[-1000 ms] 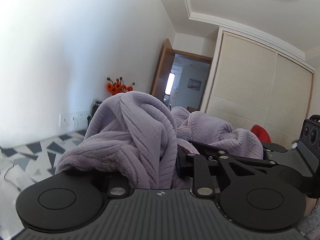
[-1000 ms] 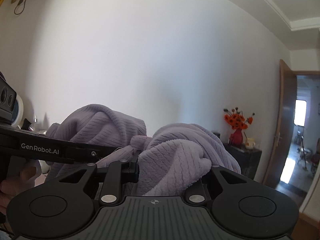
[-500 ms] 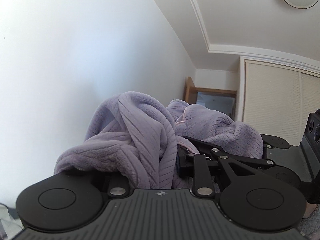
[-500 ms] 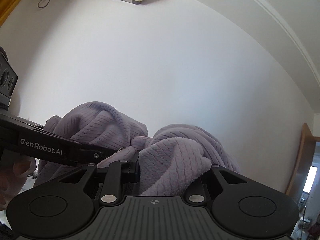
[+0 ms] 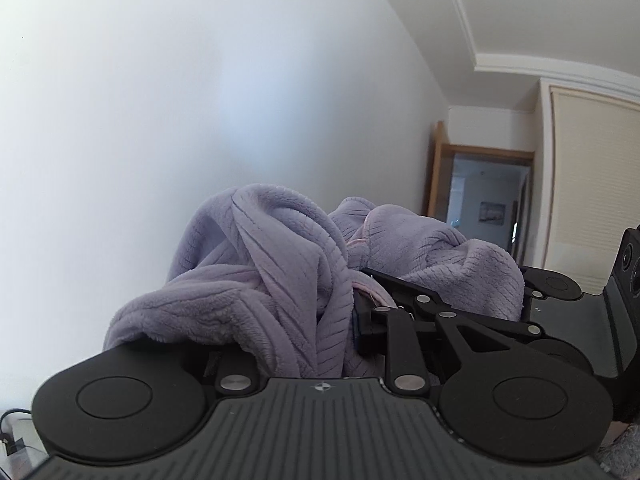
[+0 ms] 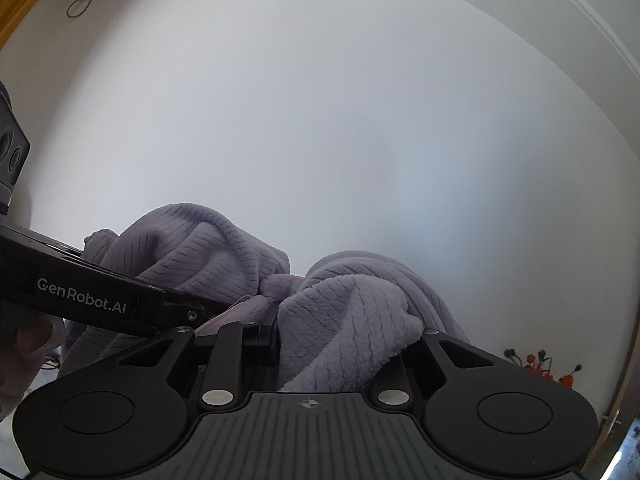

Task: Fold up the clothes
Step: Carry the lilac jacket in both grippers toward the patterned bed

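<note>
Left wrist view: the left gripper point(image 5: 320, 320) is clamped on the lilac fleece garment point(image 5: 280, 280), which bunches up over its fingers; the right gripper point(image 5: 460, 312) sits just to its right

Right wrist view: the right gripper point(image 6: 316, 344) pinches the same garment point(image 6: 352, 320), heaped ahead; the left gripper point(image 6: 120, 300) reaches in from the left, touching the cloth

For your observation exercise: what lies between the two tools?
Bunched lilac fleece garment spans from left tool to right tool; both wrist views show it.
</note>
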